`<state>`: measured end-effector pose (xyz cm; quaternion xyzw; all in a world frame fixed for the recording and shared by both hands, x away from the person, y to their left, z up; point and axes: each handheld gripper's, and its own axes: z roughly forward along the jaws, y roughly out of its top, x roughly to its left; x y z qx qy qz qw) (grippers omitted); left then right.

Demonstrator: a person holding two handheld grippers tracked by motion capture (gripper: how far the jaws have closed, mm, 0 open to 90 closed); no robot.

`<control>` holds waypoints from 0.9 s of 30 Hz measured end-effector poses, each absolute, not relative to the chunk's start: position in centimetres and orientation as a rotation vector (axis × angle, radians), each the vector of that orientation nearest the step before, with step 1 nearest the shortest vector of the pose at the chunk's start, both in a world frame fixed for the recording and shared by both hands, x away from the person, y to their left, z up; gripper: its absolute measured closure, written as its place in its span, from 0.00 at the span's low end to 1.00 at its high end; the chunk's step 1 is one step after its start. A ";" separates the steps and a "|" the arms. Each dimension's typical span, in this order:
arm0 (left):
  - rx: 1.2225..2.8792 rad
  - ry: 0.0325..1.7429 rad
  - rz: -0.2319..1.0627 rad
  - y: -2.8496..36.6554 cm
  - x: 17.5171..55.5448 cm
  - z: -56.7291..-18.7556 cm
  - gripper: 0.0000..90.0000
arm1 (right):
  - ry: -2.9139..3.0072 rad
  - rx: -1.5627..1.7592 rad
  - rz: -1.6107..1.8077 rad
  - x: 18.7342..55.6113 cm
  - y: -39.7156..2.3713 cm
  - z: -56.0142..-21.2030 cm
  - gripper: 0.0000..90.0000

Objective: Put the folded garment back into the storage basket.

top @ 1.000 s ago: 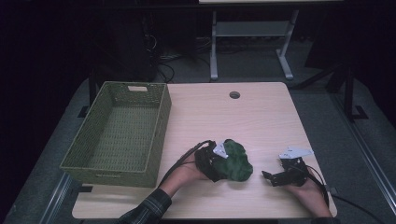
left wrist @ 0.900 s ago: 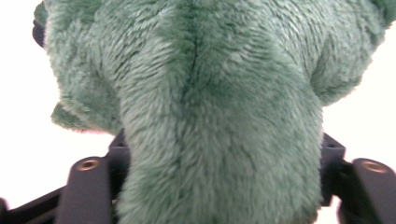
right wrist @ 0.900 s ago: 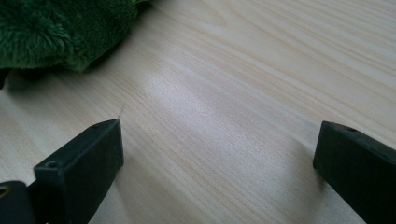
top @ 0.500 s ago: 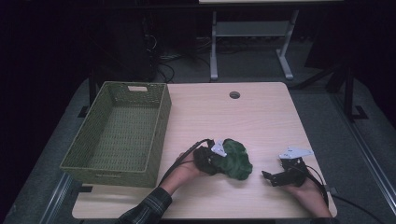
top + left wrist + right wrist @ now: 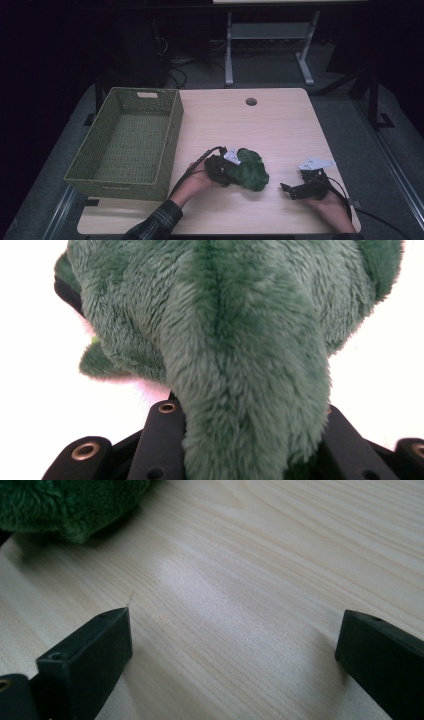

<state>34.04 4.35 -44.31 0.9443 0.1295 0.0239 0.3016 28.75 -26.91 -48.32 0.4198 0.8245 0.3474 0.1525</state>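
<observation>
A green plush toy (image 5: 251, 171) lies on the wooden table (image 5: 260, 125) near its front middle. My left gripper (image 5: 227, 169) comes at it from the left. Its jaws have just been closing with the plush (image 5: 225, 340) between them, and the fur bulges out between the two black jaws, so the left gripper (image 5: 250, 440) is shut on the toy. My right gripper (image 5: 292, 190) rests low over the table at the front right, apart from the toy. In the right gripper view its jaws (image 5: 235, 645) stand wide open over bare wood, with the plush (image 5: 65, 505) at the upper left.
A green woven basket (image 5: 170, 145) stands at the table's left side with nothing in it. A round cable hole (image 5: 251, 102) sits near the far edge. Beyond the table are a dark floor and a metal stand (image 5: 270, 55).
The left gripper has settled a little deeper into the plush toy and closed on it. The right gripper has kept still.
</observation>
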 end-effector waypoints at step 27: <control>2.427 0.450 0.063 8.0 34.3 -36.7 0.74 | 2.365 1.205 0.998 28.8 -26.9 -48.3 0.02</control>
